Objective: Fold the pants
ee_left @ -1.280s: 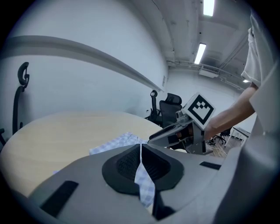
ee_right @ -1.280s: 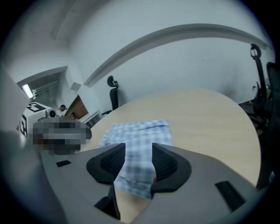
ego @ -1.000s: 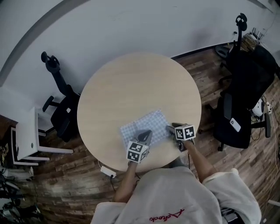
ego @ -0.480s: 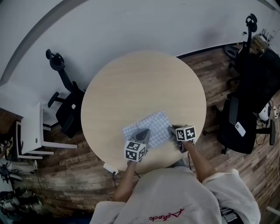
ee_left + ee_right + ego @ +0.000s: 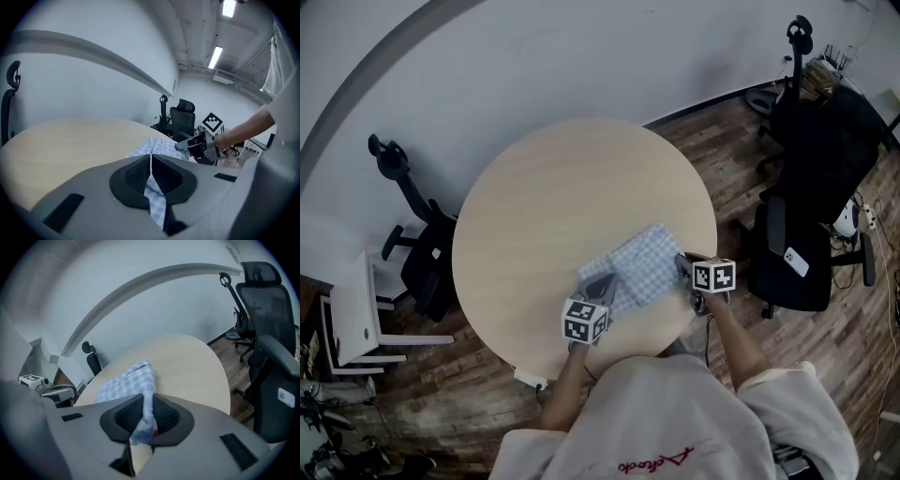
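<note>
The blue-and-white checked pants lie folded small on the near part of the round wooden table. My left gripper is shut on their near-left edge; in the left gripper view the cloth runs pinched between the jaws of that gripper. My right gripper holds the right edge. Its jaws have just been closing, and in the right gripper view the fabric is squeezed between the pads of that gripper. The pants stretch between the two grippers.
Black office chairs stand right of the table, another chair at its left. A white side table is at the far left. A power strip lies on the wooden floor by the table's near edge.
The right gripper has closed on the pants' right edge and moved right, pulling the cloth with it. The left gripper has shifted slightly, still gripping.
</note>
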Action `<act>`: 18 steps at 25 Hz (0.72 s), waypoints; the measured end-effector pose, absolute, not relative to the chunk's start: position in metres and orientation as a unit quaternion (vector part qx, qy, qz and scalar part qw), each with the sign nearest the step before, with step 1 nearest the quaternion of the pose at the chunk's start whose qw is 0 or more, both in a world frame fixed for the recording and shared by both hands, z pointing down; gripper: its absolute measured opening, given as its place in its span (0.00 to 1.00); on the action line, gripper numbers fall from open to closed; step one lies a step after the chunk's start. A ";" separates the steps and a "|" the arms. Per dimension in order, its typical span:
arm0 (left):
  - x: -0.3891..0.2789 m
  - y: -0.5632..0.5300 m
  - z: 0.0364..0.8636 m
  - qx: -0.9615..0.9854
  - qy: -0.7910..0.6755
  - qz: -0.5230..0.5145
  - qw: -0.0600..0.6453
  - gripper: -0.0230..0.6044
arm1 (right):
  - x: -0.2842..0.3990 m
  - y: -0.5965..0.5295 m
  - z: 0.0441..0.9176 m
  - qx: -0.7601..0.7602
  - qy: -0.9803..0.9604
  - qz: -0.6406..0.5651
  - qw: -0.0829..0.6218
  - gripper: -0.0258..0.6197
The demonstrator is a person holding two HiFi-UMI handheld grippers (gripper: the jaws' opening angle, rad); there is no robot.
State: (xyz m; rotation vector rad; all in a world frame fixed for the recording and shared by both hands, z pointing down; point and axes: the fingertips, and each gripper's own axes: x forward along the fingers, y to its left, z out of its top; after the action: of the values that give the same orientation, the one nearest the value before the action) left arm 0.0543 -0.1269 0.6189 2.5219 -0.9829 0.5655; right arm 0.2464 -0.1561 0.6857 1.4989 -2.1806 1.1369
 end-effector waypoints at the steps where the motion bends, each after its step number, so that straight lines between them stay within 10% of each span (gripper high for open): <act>1: 0.055 -0.126 0.618 0.897 -0.348 0.200 0.186 0.10 | 0.248 -0.155 0.682 0.518 -0.751 0.388 0.127 0.16; 18: -0.038 -0.083 0.611 0.874 -0.419 0.160 0.187 0.10 | 0.047 -0.112 0.566 0.388 -0.875 0.225 0.180 0.17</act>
State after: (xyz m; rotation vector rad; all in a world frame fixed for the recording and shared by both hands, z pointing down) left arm -0.0380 -0.0831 0.6114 2.4602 -1.1807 0.4508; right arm 0.0471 -0.1116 0.5661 1.0968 -2.4732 0.6365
